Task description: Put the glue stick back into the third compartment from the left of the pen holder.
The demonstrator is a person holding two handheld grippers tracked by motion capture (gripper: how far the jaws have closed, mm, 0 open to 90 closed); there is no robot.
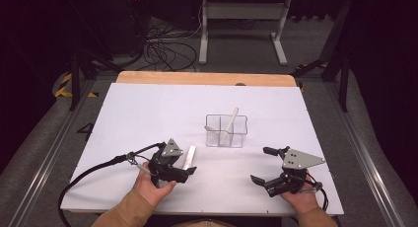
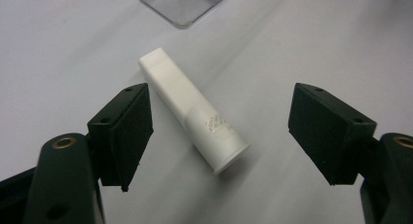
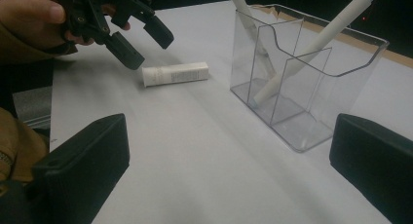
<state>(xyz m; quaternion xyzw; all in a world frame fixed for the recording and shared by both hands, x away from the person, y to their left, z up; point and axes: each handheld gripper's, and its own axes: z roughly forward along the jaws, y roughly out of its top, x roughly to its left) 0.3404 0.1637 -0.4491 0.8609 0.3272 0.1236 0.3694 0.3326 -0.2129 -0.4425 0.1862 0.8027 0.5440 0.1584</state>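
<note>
Left gripper (image 1: pixel 183 164) over a white tube (image 2: pixel 192 109), jaws apart

The tube lies flat on the desk (image 1: pixel 148 113), at 8 o'clock of the clear organizer (image 1: pixel 226 131), between the left jaws, which don't touch it. The right gripper (image 1: pixel 266 165), jaws apart and empty, sits at 4 o'clock of the organizer, which holds two more tubes (image 3: pixel 311 44).
</note>
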